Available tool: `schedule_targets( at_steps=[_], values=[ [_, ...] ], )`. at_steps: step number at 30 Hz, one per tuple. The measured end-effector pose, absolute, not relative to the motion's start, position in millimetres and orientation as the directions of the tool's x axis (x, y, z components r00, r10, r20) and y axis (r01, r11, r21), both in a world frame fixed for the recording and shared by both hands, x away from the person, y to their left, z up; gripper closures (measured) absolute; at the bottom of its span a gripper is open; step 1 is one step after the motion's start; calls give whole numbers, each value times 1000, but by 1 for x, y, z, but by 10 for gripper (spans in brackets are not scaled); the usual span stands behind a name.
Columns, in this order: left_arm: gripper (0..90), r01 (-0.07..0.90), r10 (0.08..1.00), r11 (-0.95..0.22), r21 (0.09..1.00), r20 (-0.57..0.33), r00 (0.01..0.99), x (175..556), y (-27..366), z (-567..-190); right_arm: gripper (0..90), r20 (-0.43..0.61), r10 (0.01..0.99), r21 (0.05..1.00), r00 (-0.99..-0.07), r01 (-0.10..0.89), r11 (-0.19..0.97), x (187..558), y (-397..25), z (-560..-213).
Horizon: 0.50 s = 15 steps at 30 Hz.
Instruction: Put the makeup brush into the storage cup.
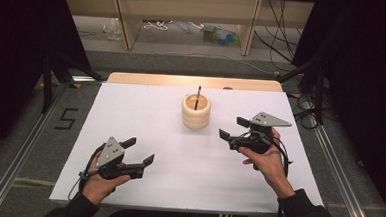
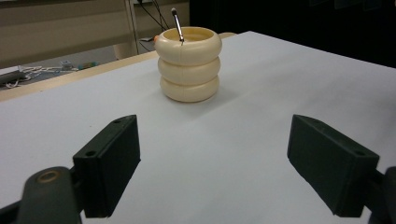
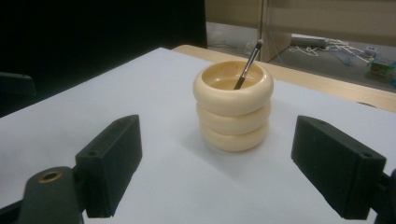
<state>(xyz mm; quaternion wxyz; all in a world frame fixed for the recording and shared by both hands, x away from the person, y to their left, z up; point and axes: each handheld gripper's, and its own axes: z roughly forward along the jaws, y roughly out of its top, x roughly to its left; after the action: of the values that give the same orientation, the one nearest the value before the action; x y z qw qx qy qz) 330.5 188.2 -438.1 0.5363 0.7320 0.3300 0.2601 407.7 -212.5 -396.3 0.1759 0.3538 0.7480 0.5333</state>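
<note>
The brush (image 1: 197, 97) stands in the cream ribbed holder (image 1: 196, 111), its thin dark handle leaning against the rim with the tip poking above it. We see the same lean in the left gripper view (image 2: 177, 24) and the right gripper view (image 3: 248, 64). The holder (image 3: 233, 109), which looks like three stacked rings, sits on the white table (image 1: 187, 188) nearer its far edge, about midway between the left and right edges.

We judge the brush to be light, stiff and slim, so it should lift out easily, but a narrow round handle can roll or slip between flat pads. The best hold looks to be the exposed upper part of the handle, above the rim, pinched crosswise. The holder (image 2: 188, 63) seems light too and might tip or slide if the brush drags on its rim.

Our right gripper (image 1: 234, 128) is held above the table near the right edge, just beside the holder, aimed towards it, its jaws spread wide with nothing between them. Our left gripper (image 1: 139, 152) hovers near the front-left corner, well apart from the holder, also pointed at it, jaws likewise wide apart and empty. Both forearms come in over the near edge.
</note>
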Motion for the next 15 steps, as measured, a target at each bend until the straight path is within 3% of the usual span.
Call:
schedule_targets(
  at_steps=[15],
  values=[
    [171,203,763,-200,959,22,646,330,189,-437,175,119,723,920,-681,349,177,398,-221,-406]
  ],
)
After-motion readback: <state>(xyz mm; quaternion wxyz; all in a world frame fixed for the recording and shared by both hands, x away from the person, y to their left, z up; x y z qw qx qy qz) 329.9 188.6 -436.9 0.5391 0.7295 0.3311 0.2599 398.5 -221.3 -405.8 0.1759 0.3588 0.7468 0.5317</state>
